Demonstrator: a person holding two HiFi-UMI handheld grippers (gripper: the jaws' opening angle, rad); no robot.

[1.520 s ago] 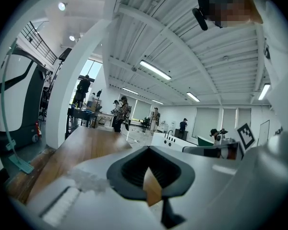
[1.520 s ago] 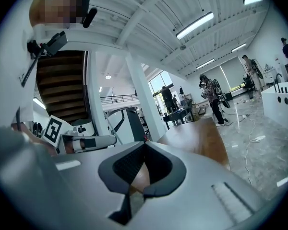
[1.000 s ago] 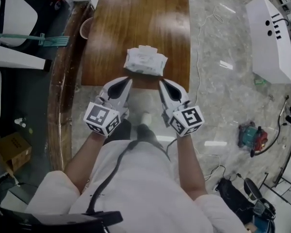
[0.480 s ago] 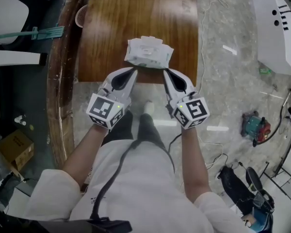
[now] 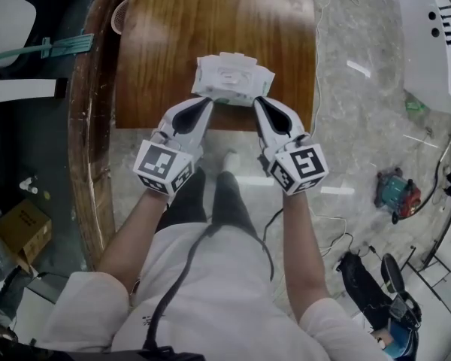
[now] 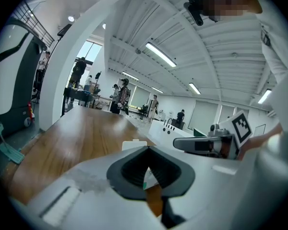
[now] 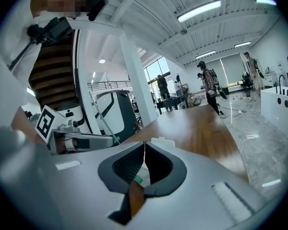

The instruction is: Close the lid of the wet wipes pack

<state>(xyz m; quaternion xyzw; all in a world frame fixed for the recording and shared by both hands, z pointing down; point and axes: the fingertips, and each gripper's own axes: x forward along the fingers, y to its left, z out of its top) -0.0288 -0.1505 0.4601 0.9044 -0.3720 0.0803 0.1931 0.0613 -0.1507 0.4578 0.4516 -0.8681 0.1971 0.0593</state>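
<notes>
The white wet wipes pack (image 5: 231, 79) lies on the brown wooden table (image 5: 210, 21), close to its near edge. Its lid flap (image 6: 133, 144) stands up, and it also shows as the flap (image 7: 162, 141) in the right gripper view. My left gripper (image 5: 204, 102) is shut with nothing in it, and its tip is at the pack's near left corner. My right gripper (image 5: 260, 102) is likewise shut and empty at the near right corner. Whether either tip touches the pack I cannot tell. Through each pair of jaws I see a bit of the pack (image 7: 140, 169).
A white machine (image 5: 436, 43) stands on the marble floor at the right, with a red and teal tool (image 5: 395, 195) and cables nearby. A cup (image 5: 120, 15) and a green broom (image 5: 52, 47) are to the table's left. People stand far behind the table.
Both grippers have moved forward and down together, from in front of the table edge to the near corners of the pack. They stayed shut.
</notes>
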